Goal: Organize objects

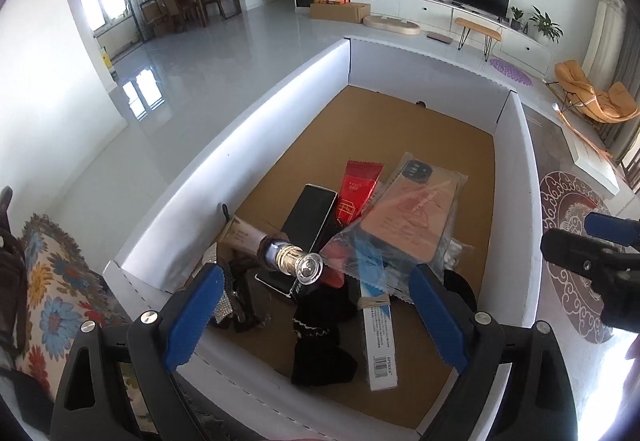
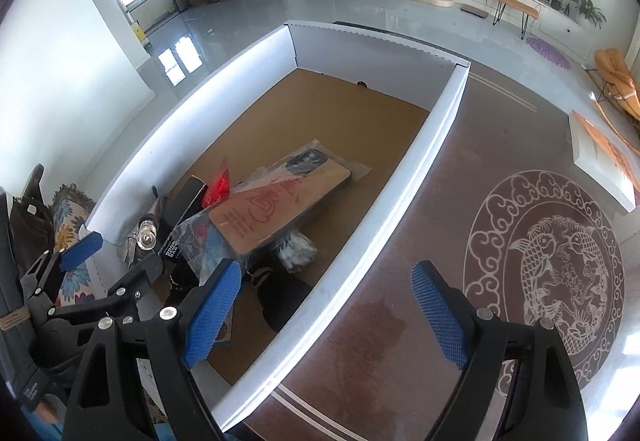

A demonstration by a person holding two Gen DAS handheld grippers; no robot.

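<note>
A white-walled cardboard box (image 1: pixel 280 145) with a brown bottom holds a pile of items. In the pile are a perfume bottle (image 1: pixel 280 253) with a glass cap, a black carton (image 1: pixel 312 217), a red packet (image 1: pixel 358 193), a bagged phone case (image 1: pixel 412 209), a long white box (image 1: pixel 380 341) and a black cloth (image 1: pixel 320 345). My left gripper (image 1: pixel 316 317) hovers open over the near end of the pile, touching nothing. My right gripper (image 2: pixel 326 293) is open and empty, straddling the box's right wall (image 2: pixel 400 193). The phone case (image 2: pixel 272 209) lies ahead of it.
A brown rug with a round fish pattern (image 2: pixel 552 265) lies right of the box. A flat white package (image 2: pixel 600 161) rests further right. A floral cushion (image 1: pixel 52 281) sits at the left. A TV cabinet (image 1: pixel 440 9) lines the far wall.
</note>
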